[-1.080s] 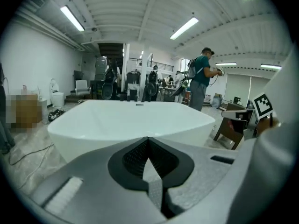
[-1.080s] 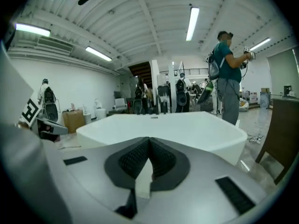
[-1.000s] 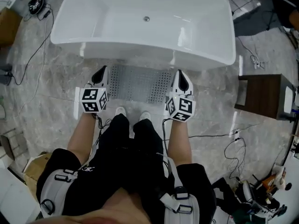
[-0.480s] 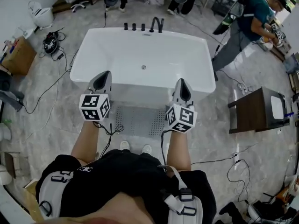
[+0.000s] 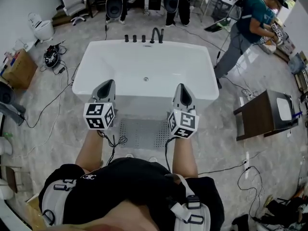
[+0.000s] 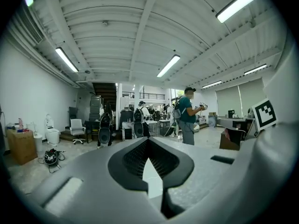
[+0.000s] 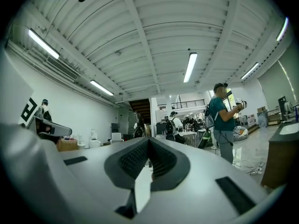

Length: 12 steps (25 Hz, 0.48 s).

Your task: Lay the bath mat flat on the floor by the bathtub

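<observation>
The grey perforated bath mat (image 5: 143, 134) lies flat on the floor against the near side of the white bathtub (image 5: 144, 64), partly hidden by my arms. My left gripper (image 5: 107, 87) and my right gripper (image 5: 181, 93) are held up in the air above the mat's left and right sides, pointing toward the tub. Both are shut with nothing between the fingers. In the left gripper view the left gripper (image 6: 148, 141) looks level across the room with its jaws meeting at the tip. The right gripper (image 7: 149, 140) shows the same in the right gripper view.
A dark brown cabinet (image 5: 262, 113) stands on the floor to the right. Cables (image 5: 45, 97) run across the floor on the left, beside a cardboard box (image 5: 19, 64). A person in a teal shirt (image 5: 246, 20) stands beyond the tub at right. Chairs line the back.
Both grippers have lifted away from the mat's far corners and now hang higher, in front of the tub. The head view has tipped up to take in the room. The mat stays on the floor.
</observation>
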{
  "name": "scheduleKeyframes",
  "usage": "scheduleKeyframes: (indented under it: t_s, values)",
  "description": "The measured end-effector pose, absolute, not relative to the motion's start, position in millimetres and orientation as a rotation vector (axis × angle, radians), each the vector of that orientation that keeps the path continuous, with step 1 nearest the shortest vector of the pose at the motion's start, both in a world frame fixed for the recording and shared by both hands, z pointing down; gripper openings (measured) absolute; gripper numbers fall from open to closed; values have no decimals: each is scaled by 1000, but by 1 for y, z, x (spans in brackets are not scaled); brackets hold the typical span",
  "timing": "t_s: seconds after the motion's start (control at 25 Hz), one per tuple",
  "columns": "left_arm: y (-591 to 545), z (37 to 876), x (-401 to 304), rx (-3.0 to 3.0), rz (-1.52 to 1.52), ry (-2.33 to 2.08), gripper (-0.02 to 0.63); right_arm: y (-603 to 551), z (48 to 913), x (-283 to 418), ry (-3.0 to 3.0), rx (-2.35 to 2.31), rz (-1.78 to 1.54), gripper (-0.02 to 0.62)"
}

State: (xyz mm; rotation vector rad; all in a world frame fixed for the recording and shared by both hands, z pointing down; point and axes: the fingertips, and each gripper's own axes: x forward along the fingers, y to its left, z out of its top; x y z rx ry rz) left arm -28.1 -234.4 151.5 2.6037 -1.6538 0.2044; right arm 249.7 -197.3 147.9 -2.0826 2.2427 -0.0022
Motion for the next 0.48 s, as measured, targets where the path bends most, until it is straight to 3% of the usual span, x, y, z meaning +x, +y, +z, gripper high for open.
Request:
scheduleKeyframes:
  t_s: [0.48]
  values:
    - [-230, 155, -31, 2594, 209, -1661, 5, -193, 147, 253, 2239, -2071, 14, 5]
